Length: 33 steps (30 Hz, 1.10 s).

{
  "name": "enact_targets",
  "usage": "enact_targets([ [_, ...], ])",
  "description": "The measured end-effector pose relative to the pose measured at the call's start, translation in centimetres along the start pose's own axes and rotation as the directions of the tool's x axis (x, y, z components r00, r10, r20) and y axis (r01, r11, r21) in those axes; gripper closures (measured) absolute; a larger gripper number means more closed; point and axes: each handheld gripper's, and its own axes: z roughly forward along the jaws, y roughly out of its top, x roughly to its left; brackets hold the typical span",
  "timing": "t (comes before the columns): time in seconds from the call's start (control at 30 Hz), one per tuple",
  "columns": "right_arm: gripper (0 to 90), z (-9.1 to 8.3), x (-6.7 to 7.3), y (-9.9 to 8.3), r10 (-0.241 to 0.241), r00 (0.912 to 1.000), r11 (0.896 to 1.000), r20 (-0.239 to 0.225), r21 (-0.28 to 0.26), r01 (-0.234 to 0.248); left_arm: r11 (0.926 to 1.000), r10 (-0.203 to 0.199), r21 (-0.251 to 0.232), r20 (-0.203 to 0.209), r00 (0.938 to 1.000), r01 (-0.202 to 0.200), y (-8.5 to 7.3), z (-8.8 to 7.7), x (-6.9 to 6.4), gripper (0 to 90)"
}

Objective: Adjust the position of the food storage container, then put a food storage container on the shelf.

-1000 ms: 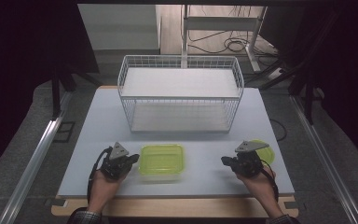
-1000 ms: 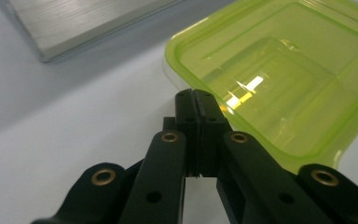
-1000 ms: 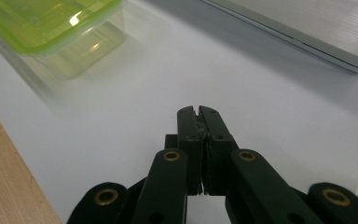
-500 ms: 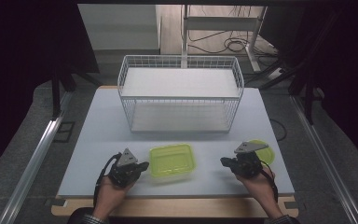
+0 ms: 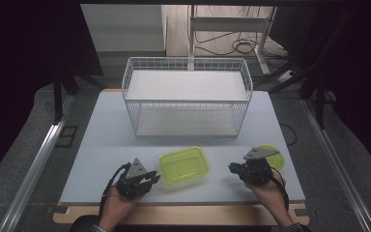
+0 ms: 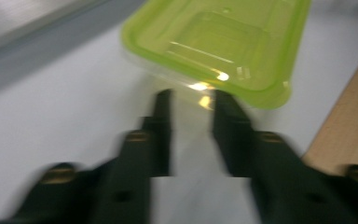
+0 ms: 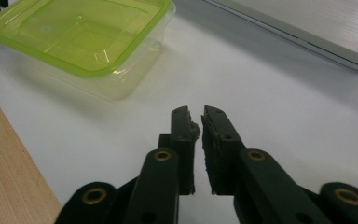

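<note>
A clear rectangular container with a lime-green lid lies near the table's front edge, turned a little askew. My left gripper sits just left of it. In the left gripper view its jaws have just been opening and stand apart, with nothing between them and the container's corner right ahead of the tips. My right gripper rests to the container's right and points toward it. Its jaws have just been opening to a narrow gap that holds nothing, well short of the container.
A white wire basket with a pale bottom board stands at the middle back of the table. A round green piece lies partly hidden behind my right gripper. A wooden strip runs along the table's front edge.
The container has slid to the right and turned slightly, with my left gripper following it. The left jaws have come apart off it. The right hand has stayed put.
</note>
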Motion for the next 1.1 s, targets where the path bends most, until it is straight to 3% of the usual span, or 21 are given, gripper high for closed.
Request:
enact_targets([
  [0.07,74.1,-0.1,0.0,-0.1,0.000,1.0000,1.000,0.004,-0.004,0.000,1.0000,-0.005,-0.002,-0.014,0.9999,0.005,-0.2,-0.2,0.2,39.8],
  [0.1,69.5,-0.1,-0.1,-0.1,0.000,1.0000,1.000,0.006,-0.006,0.001,0.9996,-0.026,0.008,-0.040,0.9989,0.026,-0.5,-0.3,0.6,25.9],
  [0.13,64.2,-0.1,-0.1,-0.1,-0.002,1.0000,1.000,0.007,-0.009,0.002,0.9996,-0.022,0.015,-0.050,0.9985,0.023,-0.7,-0.3,0.8,16.4],
  [0.27,48.8,0.2,-0.1,-0.2,-0.001,1.0000,1.000,0.000,-0.009,0.001,0.9999,-0.010,0.010,-0.069,0.9976,0.011,-0.9,-0.6,0.9,5.3],
  [0.3,42.4,0.3,0.0,-0.2,-0.009,0.9999,1.000,-0.005,-0.007,0.009,0.9999,-0.015,0.002,-0.059,0.9982,0.015,-0.9,-0.6,1.0,4.6],
  [0.37,38.9,0.4,0.0,-0.2,-0.009,0.9999,1.000,-0.007,-0.010,0.009,0.9999,-0.010,-0.001,-0.054,0.9985,0.010,-1.0,-0.5,1.0,3.8],
  [0.53,25.3,0.9,0.2,-0.3,-0.023,0.9997,0.999,-0.007,-0.028,0.023,0.9995,0.031,-0.003,-0.078,0.9965,-0.032,-1.2,-0.3,0.9,1.4],
  [0.8,12.0,1.8,0.1,-0.1,0.042,0.9973,0.999,-0.059,-0.021,-0.043,0.9985,-0.005,-0.054,-0.100,0.9950,-0.001,-1.8,-1.3,1.3,0.9],
  [0.93,8.9,2.1,0.2,0.4,0.069,0.9952,0.997,-0.069,-0.011,-0.070,0.9983,-0.002,-0.057,-0.114,0.9935,-0.005,-2.1,-1.8,1.1,0.9],
  [1.03,8.5,2.3,0.3,1.2,0.118,0.9875,0.993,-0.105,-0.014,-0.120,0.9983,0.000,-0.059,-0.117,0.9931,-0.007,-2.3,-1.9,1.0,1.0],
  [1.1,13.3,2.3,0.5,1.9,0.148,0.9813,0.989,-0.124,-0.008,-0.150,0.9982,0.010,-0.057,-0.120,0.9928,-0.017,-2.3,-2.0,0.9,1.0],
])
